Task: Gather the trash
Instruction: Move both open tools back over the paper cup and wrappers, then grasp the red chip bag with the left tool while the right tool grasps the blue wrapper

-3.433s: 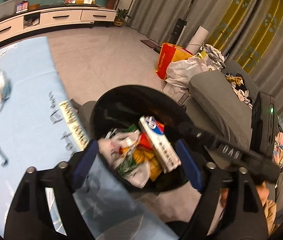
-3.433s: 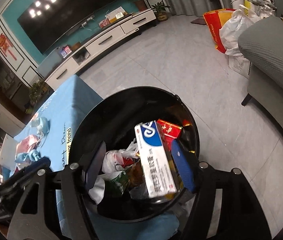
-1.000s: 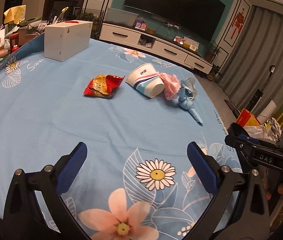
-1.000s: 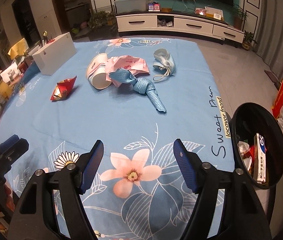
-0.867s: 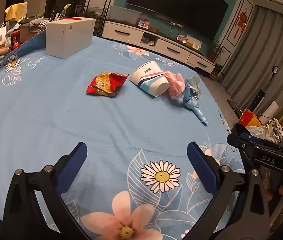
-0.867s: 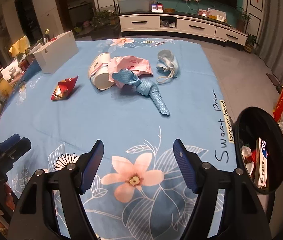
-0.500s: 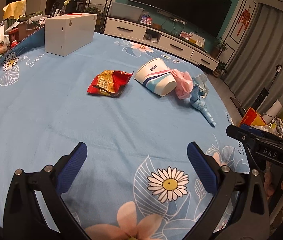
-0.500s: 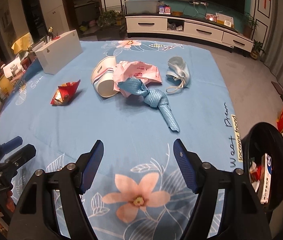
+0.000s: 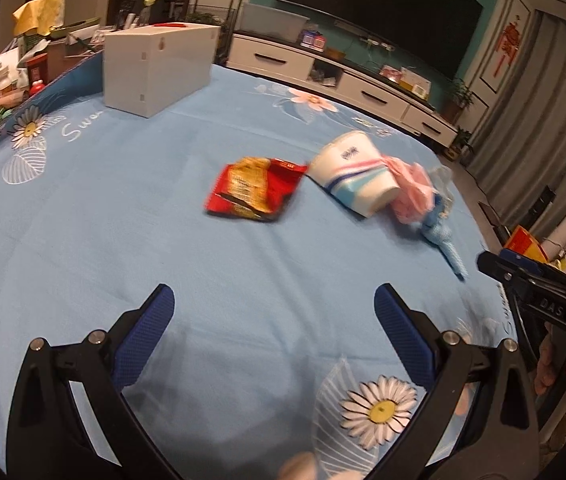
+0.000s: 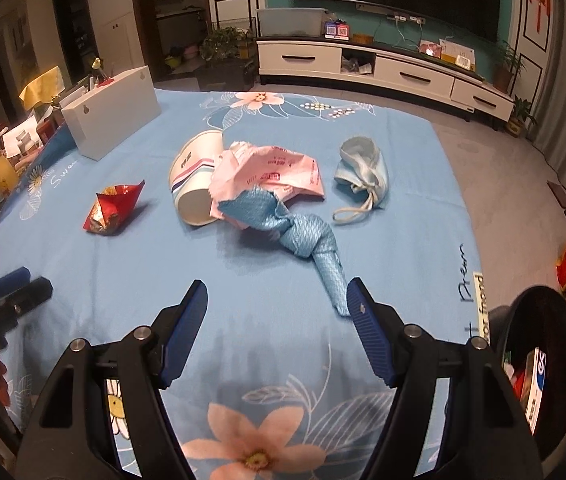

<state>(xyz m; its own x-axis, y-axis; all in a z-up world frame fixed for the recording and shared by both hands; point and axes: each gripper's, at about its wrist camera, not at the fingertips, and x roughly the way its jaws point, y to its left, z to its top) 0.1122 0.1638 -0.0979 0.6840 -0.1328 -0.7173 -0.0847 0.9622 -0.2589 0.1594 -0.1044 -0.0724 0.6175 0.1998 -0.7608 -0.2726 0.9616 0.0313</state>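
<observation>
A blue flowered tablecloth (image 10: 131, 280) is covering the whole table and carrying everything else, and the paper cup (image 10: 197, 178) lying on its side near the middle is serving as the landmark here. Well off to the right of the cup, past the cloth's edge, a black trash bin (image 10: 531, 340) is standing on the floor with boxes and wrappers showing inside it. Behind the cup and to its left, a white box (image 10: 113, 114) is sitting upright on the cloth. Touching the cup's right side, a crumpled pink plastic bag (image 10: 279, 174) is spreading out, and a knotted blue cloth strip (image 10: 303, 236) is lying partly over that bag and trailing away from the cup toward the camera. Further right of the cup, beyond the pink bag, a pale blue face mask (image 10: 361, 170) is resting with its loop stretched out. Left of the cup, apart from it, a red snack wrapper (image 10: 113, 208) is lying crumpled. The left gripper (image 9: 273, 320) is hovering over bare cloth on the near side of the cup, its jaws gaping wide with nothing between them. The right gripper (image 10: 277, 312) is hanging likewise, jaws spread and empty, with the strip's tail just beside its right finger.
</observation>
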